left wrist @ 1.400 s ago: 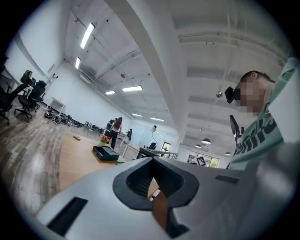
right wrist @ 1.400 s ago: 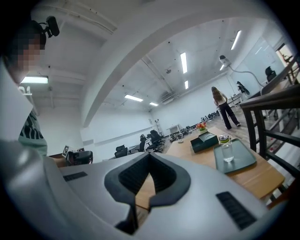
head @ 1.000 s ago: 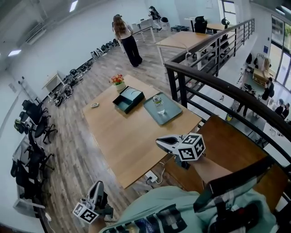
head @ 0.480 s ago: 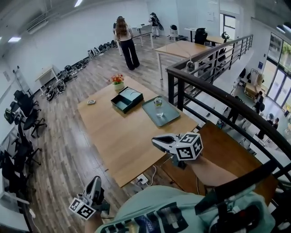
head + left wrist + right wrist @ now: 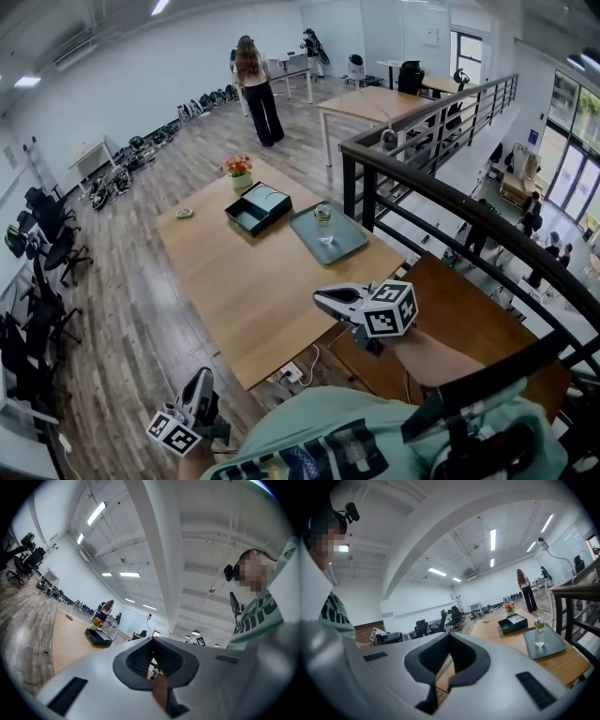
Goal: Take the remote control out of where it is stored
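A dark open box [image 5: 260,208] lies on the far half of the table [image 5: 234,291], with a flower pot [image 5: 240,169] just beyond it and a grey tray [image 5: 349,246] carrying a bottle [image 5: 322,217] beside it. No view shows clearly whether the remote control lies inside the box. Both tools are held at the near end, well apart from the box. The right tool [image 5: 328,300] hovers over the table's near corner and points towards the box, while the left tool [image 5: 200,382] hangs low, off the table edge above the floor. Each tool's jaws are closed together with nothing between them.
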Available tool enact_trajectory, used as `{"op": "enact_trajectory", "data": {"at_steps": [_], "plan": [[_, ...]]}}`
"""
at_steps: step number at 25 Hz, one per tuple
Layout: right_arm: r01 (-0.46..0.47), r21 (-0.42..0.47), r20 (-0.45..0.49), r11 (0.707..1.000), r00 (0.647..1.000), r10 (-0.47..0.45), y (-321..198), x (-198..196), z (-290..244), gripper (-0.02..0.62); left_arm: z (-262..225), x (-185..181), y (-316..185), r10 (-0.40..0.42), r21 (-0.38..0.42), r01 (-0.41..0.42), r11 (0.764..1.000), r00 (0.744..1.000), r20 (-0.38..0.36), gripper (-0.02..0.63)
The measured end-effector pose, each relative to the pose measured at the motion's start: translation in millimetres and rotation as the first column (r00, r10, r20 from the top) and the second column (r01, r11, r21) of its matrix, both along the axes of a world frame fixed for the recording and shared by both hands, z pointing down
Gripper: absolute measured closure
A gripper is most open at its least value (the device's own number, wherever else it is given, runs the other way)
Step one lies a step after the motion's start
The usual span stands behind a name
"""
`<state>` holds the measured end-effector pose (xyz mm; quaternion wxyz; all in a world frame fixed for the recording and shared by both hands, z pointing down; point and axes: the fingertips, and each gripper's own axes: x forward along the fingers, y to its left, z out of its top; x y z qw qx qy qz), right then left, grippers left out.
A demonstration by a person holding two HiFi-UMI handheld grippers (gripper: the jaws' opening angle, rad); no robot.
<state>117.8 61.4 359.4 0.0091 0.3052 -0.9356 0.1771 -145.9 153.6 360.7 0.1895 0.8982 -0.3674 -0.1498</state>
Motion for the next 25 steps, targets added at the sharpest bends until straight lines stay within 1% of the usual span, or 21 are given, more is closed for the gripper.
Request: {"op": "enact_trajectory", "data": {"at_steps": [5,25], "plan": [[-0.028,-0.007,0.003,1.000,1.000,0.028,-6,11,6,0.591,0,6,-2,0.002,-0.002,-0.002,1.000,1.000,0.008,0.601],[0.008,0.009,0.000,1.000,1.000,-0.008,-25,16,3,0.591,-5,16,-19,-0.012,-0.006,0.012,1.000,0.999,0.031,0.601]]}}
